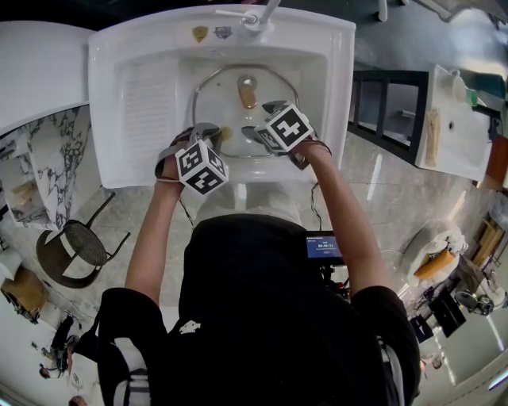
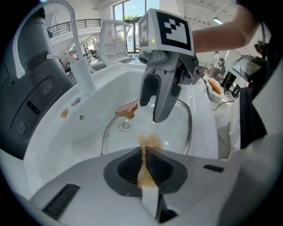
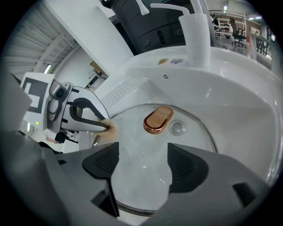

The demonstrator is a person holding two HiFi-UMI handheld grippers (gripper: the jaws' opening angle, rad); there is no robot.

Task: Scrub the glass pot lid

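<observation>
Left gripper [image 2: 143, 164]: jaws pinching a tan scrub pad [image 2: 148, 142] over the glass pot lid [image 2: 177, 137].
Lid: lies flat in the sink [image 1: 135, 95], knob [image 3: 158, 118] up; the knob's long axis points toward the faucet [image 1: 258, 14].
Right gripper [image 3: 142, 164]: jaws spread, empty, above the lid.
Risk: with nothing holding it, the lid may skate under scrubbing.

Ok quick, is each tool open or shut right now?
Left tool: shut on the tan scrub pad.
Right tool: open, empty, over the glass lid.

Glossy pale floor [image 1: 377, 186], a dark round chair [image 1: 76, 247] beside a marble-veined tabletop [image 1: 44, 155], bright windows [image 2: 129, 9] beyond.
</observation>
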